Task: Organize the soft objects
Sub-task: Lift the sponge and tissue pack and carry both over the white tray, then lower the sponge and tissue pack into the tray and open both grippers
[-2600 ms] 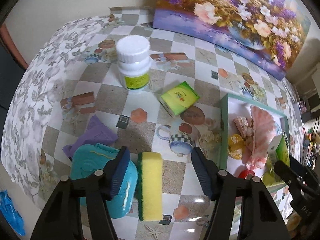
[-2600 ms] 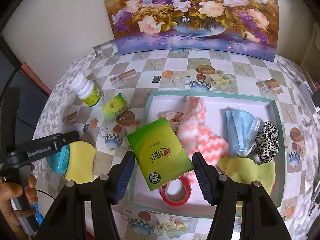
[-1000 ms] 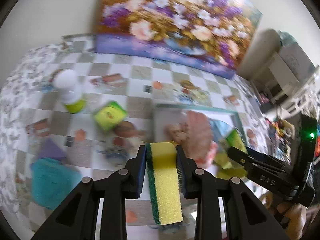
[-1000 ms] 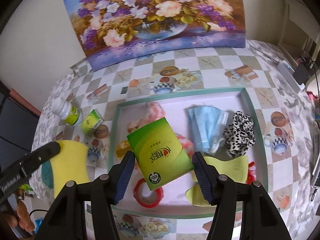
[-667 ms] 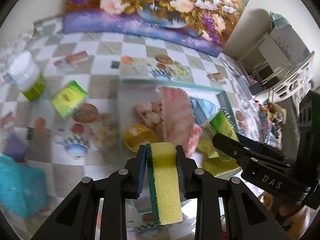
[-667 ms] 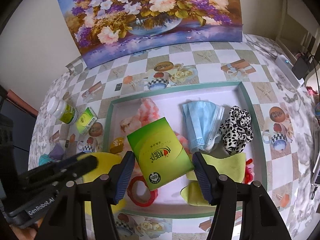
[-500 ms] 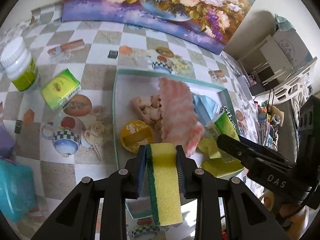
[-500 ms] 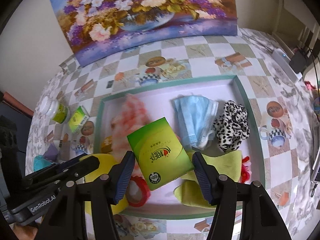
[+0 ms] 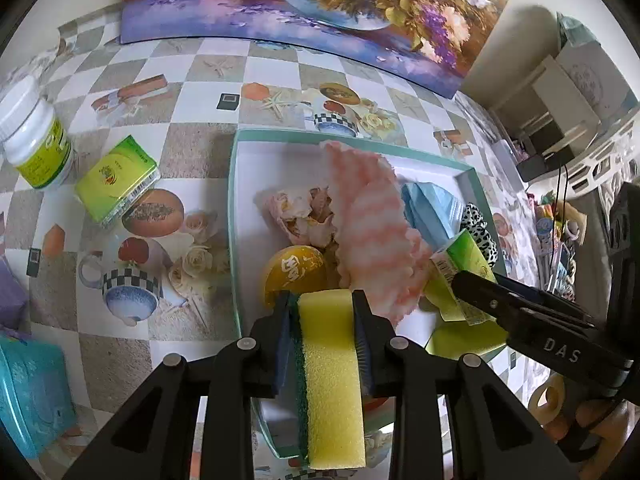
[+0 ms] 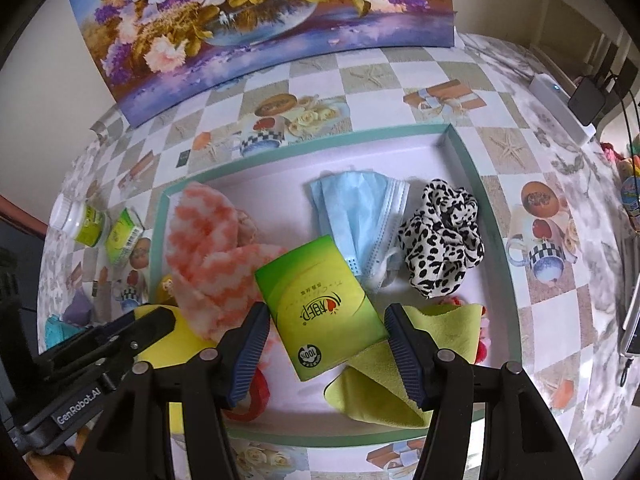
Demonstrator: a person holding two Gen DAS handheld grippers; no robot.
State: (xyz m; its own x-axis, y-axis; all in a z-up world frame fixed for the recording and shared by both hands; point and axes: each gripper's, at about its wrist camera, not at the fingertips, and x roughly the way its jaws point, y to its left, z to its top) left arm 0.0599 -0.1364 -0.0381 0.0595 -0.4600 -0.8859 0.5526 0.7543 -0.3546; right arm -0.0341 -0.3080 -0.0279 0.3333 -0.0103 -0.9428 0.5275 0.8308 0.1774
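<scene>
My left gripper [image 9: 322, 312] is shut on a yellow sponge with a green scouring side [image 9: 332, 376], hanging over the near left corner of the green-rimmed tray [image 9: 233, 184]. My right gripper [image 10: 326, 334] is shut on a green tissue pack [image 10: 320, 308] over the tray's [image 10: 464, 152] middle. In the tray lie a pink-and-white fluffy cloth [image 10: 208, 248], a blue face mask [image 10: 360, 212], a leopard scrunchie [image 10: 440, 236], a yellow-green cloth [image 10: 400, 364], a red tape ring [image 10: 256, 396] and a yellow round object [image 9: 294, 270]. The sponge [image 10: 172, 344] shows at the left of the right wrist view.
On the tablecloth left of the tray stand a white bottle [image 9: 32, 140], a small green box [image 9: 116, 182], a purple cloth [image 9: 10, 296] and a teal case [image 9: 28, 392]. A flower painting [image 9: 320, 12] leans against the wall behind. White devices and cables [image 10: 560, 108] sit at the right edge.
The left gripper closed on the sponge, lifted it off the table and carried it right and down over the tray. The right gripper, holding the tissue pack, sank toward the tray.
</scene>
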